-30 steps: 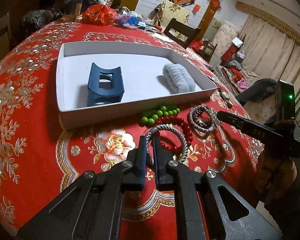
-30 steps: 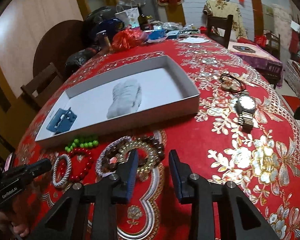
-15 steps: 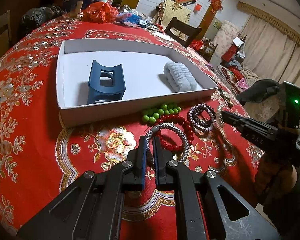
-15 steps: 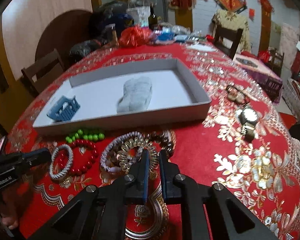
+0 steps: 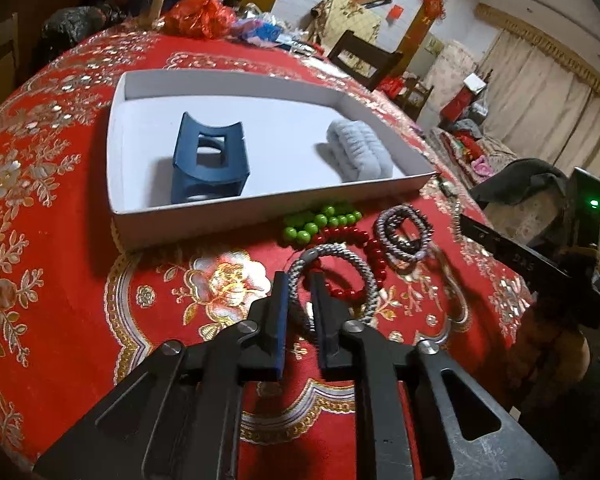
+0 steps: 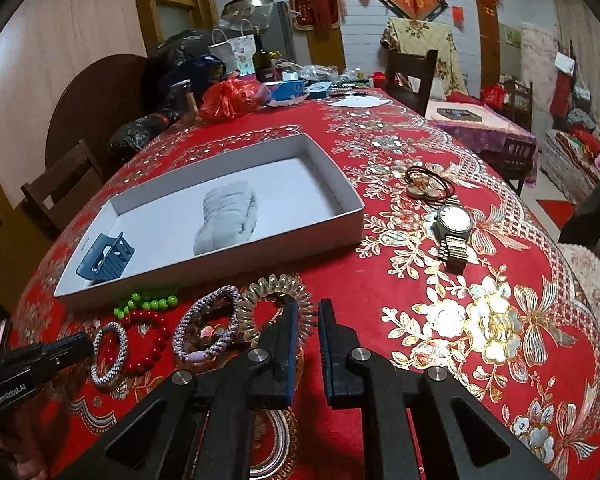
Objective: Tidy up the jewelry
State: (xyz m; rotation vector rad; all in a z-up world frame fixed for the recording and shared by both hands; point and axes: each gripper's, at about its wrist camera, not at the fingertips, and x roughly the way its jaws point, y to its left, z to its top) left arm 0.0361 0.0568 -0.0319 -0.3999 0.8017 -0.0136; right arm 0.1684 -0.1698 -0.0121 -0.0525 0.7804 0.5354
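- Lower centre of left wrist view: left gripper (image 5: 300, 288) low over the red tablecloth (image 5: 60, 280), jaws narrow and just been opening, near rim of the grey braided bracelet (image 5: 366, 280) running between them; pads apparently not pressing.
- Lower centre of right wrist view: right gripper (image 6: 309, 320) nearly closed, nothing seen between the jaws; clear coil tie (image 6: 256, 292) just beside one finger.
- Upper left: white tray (image 6: 236, 260) holding only the blue hair claw (image 5: 208, 164) and grey scrunchie (image 5: 358, 148); green beads (image 5: 320, 222), red beads (image 5: 348, 236) and watch (image 6: 454, 224) outside it.
- Risks: overlapping red beads dragging along with the bracelet; thin cord slipping from a loose pinch; both tools colliding over the crowded cluster.
- Writing: "GenRobot.AI" (image 6: 8, 390) on the left tool; right tool's lettering only partly legible.
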